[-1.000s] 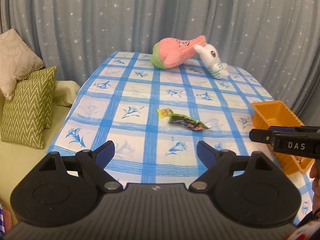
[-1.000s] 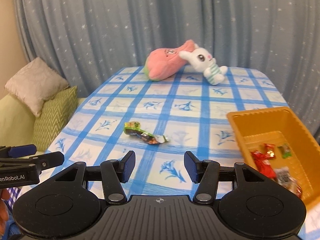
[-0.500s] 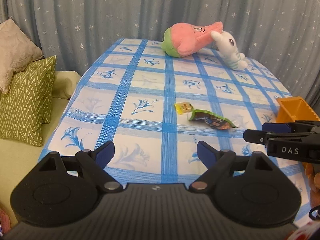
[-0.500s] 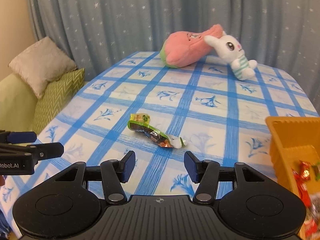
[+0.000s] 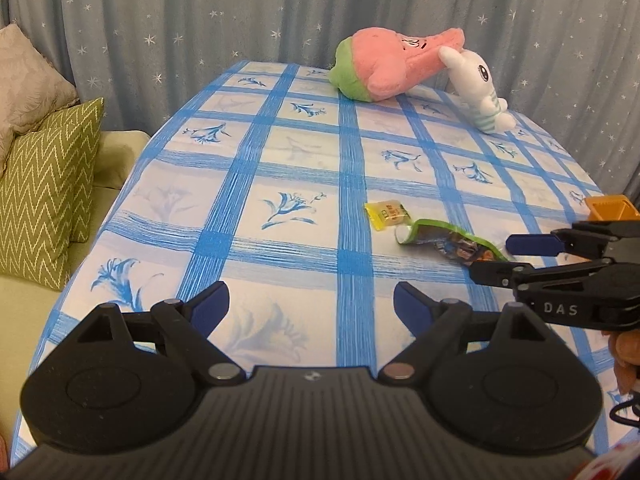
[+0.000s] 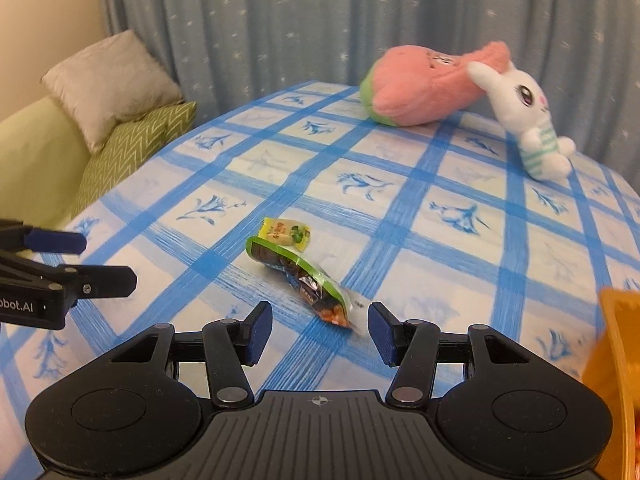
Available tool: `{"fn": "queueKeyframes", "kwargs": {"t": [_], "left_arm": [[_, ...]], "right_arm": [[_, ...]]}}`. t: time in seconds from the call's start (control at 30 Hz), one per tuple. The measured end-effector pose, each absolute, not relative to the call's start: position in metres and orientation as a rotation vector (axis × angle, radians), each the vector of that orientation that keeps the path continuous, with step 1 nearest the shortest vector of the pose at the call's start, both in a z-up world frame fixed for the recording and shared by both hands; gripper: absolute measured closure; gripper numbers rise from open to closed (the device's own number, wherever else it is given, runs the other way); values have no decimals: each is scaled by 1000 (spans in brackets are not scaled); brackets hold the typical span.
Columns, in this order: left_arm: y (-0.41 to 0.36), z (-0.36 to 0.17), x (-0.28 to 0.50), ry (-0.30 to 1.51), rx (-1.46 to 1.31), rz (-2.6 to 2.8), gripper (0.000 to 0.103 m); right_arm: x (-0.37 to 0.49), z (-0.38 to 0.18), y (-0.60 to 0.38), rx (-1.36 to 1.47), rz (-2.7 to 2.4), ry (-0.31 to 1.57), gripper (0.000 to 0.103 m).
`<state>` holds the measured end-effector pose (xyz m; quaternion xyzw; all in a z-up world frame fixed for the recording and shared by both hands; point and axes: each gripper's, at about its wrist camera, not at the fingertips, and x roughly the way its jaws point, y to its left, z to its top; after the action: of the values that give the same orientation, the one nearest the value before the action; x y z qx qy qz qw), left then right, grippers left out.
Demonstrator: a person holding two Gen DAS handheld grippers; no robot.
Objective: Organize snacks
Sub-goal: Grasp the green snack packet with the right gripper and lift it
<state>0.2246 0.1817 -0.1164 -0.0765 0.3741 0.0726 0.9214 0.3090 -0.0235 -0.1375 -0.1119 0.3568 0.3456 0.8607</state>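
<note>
The green snack packet (image 6: 298,276) is lying on the checked tablecloth (image 6: 440,200), touching a yellow candy (image 6: 285,233), and it is looming nearer than a second ago: I am closing in. My right gripper (image 6: 320,328) is hovering just before it, jaws partly apart, empty; my left gripper (image 5: 311,304) is gaping wide, empty.
</note>
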Motion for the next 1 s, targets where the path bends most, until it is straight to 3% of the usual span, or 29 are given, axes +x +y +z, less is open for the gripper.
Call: {"fn": "queueKeyframes", "kwargs": {"t": [0.33,0.47,0.7,1.0], "left_arm": [[186,-124,232,779,-160,151,15],[184,-126,234,783,-161,141,15],[179,-126,237,782,-157,122,15],[180,-133,244,788,-150,120,15]], "right_arm": [[324,-156,-1,-387,763,687,50],[321,-161,3,-445,781,668,65],[331,-153,-5,-340,747,739,72],[341,-153,-12,-310,712,745,73]]}}
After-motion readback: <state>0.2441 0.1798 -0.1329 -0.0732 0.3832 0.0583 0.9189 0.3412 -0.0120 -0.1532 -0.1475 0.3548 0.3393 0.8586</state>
